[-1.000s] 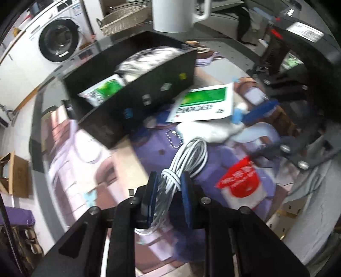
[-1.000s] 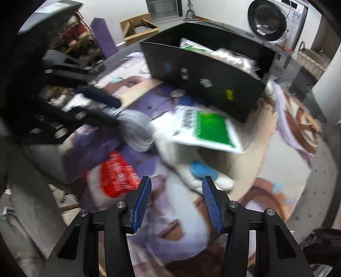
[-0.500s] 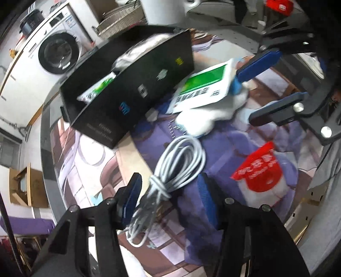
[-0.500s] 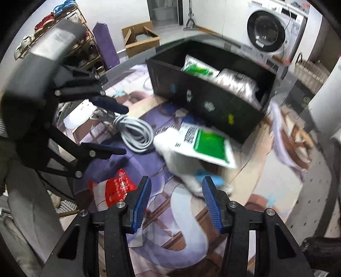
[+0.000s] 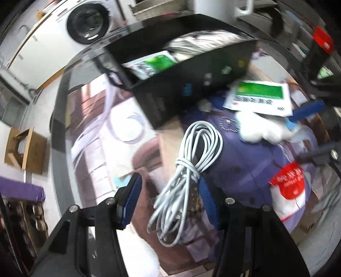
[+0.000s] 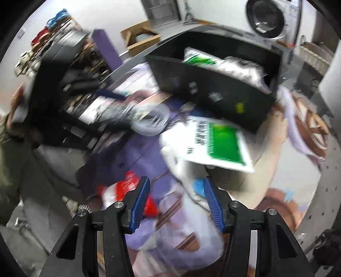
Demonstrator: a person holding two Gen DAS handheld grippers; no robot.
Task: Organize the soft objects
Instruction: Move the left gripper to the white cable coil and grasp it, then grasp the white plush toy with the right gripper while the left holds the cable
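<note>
A coiled white cable (image 5: 191,153) lies on the printed table cloth between the blue pads of my left gripper (image 5: 170,200). That gripper is open and neither pad presses the cable. A black box (image 5: 181,95) beyond it holds a green packet (image 5: 155,64) and a silvery bag (image 5: 202,42). A second green-and-white packet (image 6: 221,147) rests on a white plush item (image 6: 181,162). My right gripper (image 6: 177,202) hovers over the plush with its jaws opening a little and gripping nothing. A red-and-white packet (image 6: 127,187) lies to its left.
A washing machine (image 5: 87,25) and a wicker basket (image 5: 159,10) stand behind the table. On the floor to the left are a cardboard box (image 5: 25,149) and a shoe rack (image 6: 53,32). The round table's dark rim (image 5: 59,102) curves along the left.
My left gripper was shut on the cable a second ago. It has opened, and the cable now lies loose on the cloth. The right gripper has shifted only slightly.
</note>
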